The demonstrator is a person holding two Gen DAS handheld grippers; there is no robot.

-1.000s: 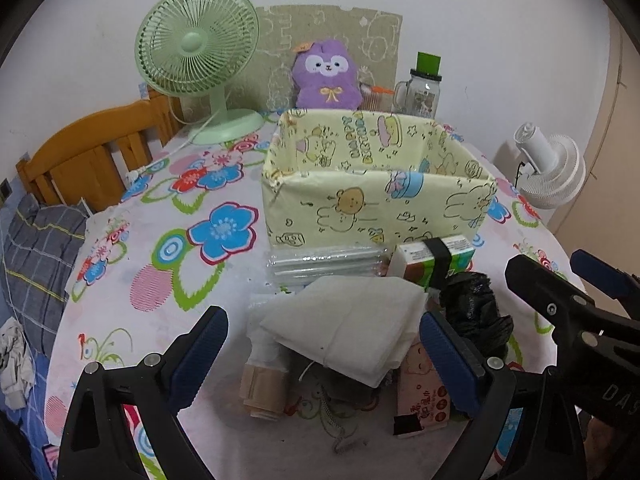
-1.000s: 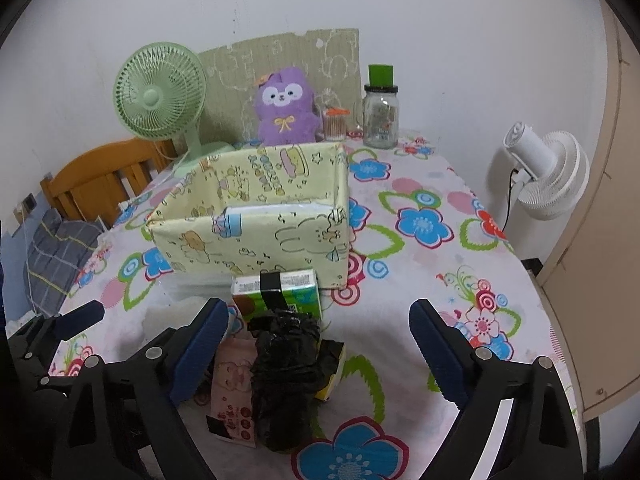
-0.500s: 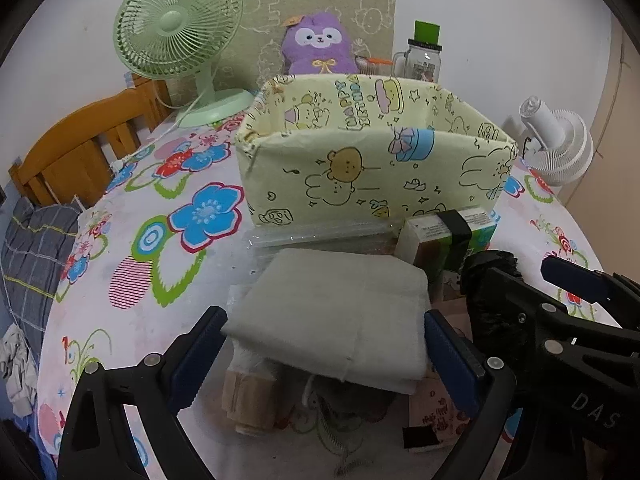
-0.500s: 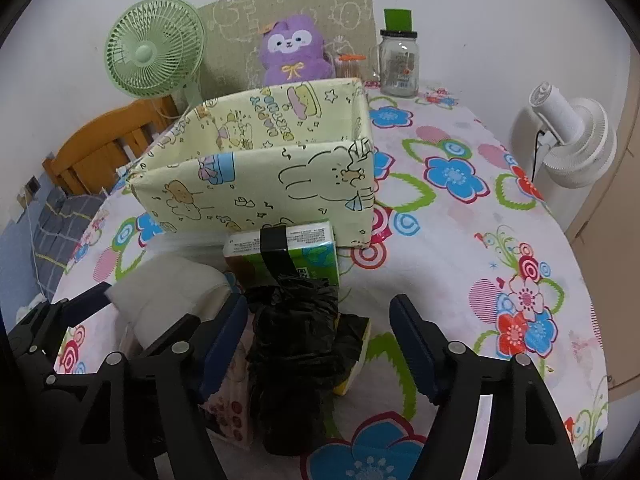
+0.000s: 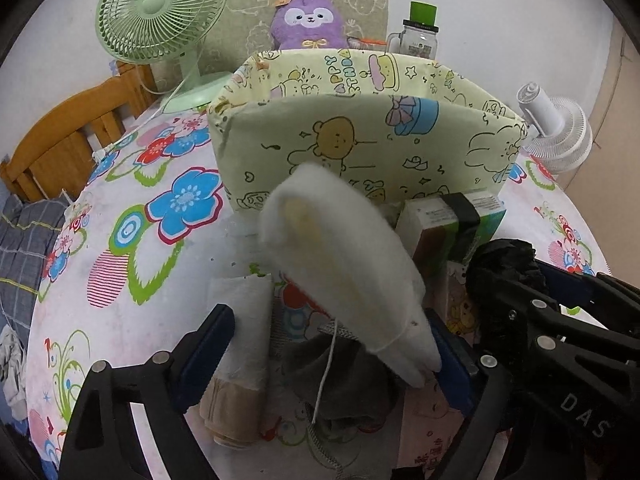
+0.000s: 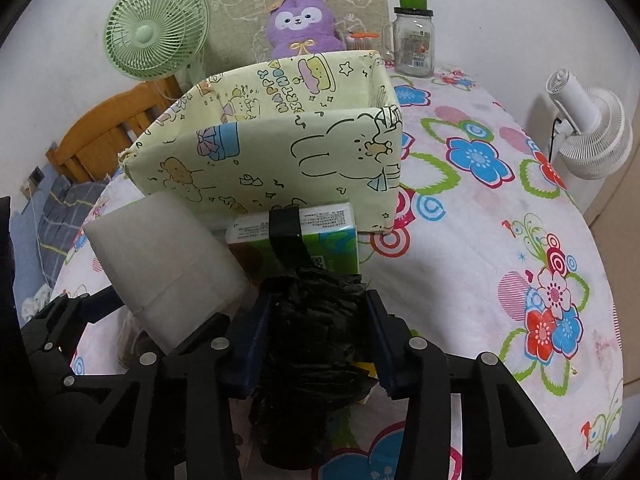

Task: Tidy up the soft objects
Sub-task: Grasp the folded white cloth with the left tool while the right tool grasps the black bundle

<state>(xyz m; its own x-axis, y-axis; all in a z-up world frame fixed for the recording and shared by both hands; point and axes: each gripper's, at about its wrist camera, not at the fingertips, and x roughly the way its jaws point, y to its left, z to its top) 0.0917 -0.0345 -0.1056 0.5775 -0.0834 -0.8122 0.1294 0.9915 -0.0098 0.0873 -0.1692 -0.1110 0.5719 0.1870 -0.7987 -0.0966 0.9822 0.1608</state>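
Just in front of the yellow cartoon-print box (image 6: 276, 152), on the flowered tablecloth (image 6: 500, 208), lies a small heap of soft things. The right gripper (image 6: 316, 344) has its blue pads pressed from both sides into a crumpled black plastic bag (image 6: 316, 332), jaws shut on it. Between that bag and the box sits a green tissue pack (image 6: 316, 236) banded with black tape.

The left gripper (image 5: 332, 356) is closing, though its jaws stand wide. A white folded pad (image 5: 344, 264) is tilted up on edge between them, its lower corner leaning against the right-hand finger (the left-hand finger is clear of it), so it is not clamped. A loose thread hangs from the pad over a grey cloth (image 5: 340, 392) lying beneath. Nearer the left finger lies a paper-wrapped roll (image 5: 240, 344).

Behind the box stand a green desk fan (image 5: 160, 16), a purple plush toy (image 5: 308, 20) and a glass jar (image 6: 414, 44) with a green lid. Beyond the box's right end, off the table, is a white fan (image 6: 592, 132).
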